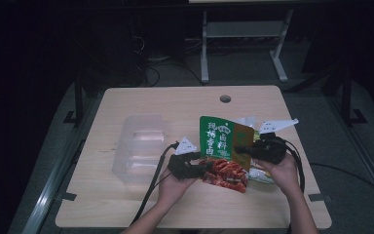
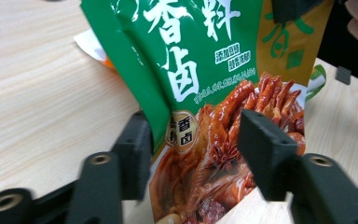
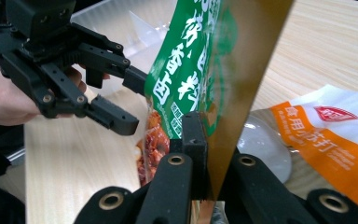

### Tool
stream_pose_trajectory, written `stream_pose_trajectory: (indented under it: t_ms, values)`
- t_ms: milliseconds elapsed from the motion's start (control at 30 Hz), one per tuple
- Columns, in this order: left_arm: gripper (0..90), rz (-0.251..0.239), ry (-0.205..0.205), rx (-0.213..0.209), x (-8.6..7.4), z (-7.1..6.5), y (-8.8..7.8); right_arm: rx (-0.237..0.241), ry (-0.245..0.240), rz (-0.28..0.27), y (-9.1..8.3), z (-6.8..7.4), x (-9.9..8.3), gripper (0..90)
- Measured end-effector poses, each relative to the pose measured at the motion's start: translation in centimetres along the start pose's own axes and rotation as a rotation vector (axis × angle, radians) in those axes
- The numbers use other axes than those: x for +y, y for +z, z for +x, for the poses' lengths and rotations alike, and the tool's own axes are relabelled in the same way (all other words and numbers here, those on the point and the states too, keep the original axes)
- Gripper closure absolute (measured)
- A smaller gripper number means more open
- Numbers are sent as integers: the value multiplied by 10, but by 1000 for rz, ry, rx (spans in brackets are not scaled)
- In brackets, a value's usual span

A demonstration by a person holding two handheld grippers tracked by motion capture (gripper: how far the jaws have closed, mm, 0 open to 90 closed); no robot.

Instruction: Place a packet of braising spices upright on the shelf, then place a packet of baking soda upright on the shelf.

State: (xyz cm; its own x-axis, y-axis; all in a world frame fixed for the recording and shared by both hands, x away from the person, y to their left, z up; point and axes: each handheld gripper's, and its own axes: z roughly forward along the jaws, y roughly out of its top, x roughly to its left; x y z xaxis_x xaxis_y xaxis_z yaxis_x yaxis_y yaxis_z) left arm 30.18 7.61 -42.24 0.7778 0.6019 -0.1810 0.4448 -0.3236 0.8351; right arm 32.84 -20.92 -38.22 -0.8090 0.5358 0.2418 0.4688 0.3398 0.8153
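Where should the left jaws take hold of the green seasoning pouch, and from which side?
Best on its lower left edge, approached from the left. The green seasoning pouch stands upright, already pinched on its right edge by the right gripper. The left gripper has open jaws straddling that free flat edge, so closing there should oppose the right grip.

Landmark: the seasoning packet [image 1: 222, 146], standing up near the middle of the table [image 1: 141, 204].
Left of the packet: the plastic box [image 1: 139, 148], well apart, lying flat on the table.
Just left, at the packet's lower edge: the left gripper [image 1: 199, 169], one jaw on each side of it.
Right edge of the packet: the right gripper [image 1: 238, 149], clamped on.
Behind and right of the packet: a second packet [image 3: 335, 140], lying flat on the table.
Beyond the packet, far edge of the table: a round hole [image 1: 225, 99].
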Motion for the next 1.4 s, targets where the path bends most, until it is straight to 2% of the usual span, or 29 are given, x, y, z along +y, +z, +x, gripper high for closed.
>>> stream_pose_trajectory:
  t_ms: [33,133,167,267,300,400,500,667,833,1000,1033,1400]
  values:
    - [393,2,30,11,0,-5,-4,8,-2,-9,-3,5,0,895]
    - [357,5,54,15,-2,-9,-10,11,-11,-19,-6,10,1,896]
    - [357,25,89,17,-4,-12,-14,10,-13,-32,-10,15,2,898]
    - [331,35,94,12,-6,-13,-17,13,-14,-47,-13,19,3,897]
    - [323,34,110,17,-9,-13,-21,12,-23,-45,-15,23,6,898]
    - [318,25,103,5,-13,-13,-25,5,-37,-42,-17,30,9,898]
    - [306,26,116,-7,-21,-15,-33,0,-59,-40,-15,39,15,898]
    - [302,18,134,-36,-28,-16,-40,2,-61,-39,-11,40,20,899]
    - [282,23,177,-54,-33,-16,-49,13,-53,-62,-10,42,28,899]
    - [260,36,185,-67,-38,-14,-55,12,-55,-73,-8,41,36,899]
    - [256,36,164,-79,-41,-14,-58,4,-59,-74,-6,41,40,899]
    - [233,33,197,-73,-47,-10,-73,-1,-94,-49,7,46,67,899]
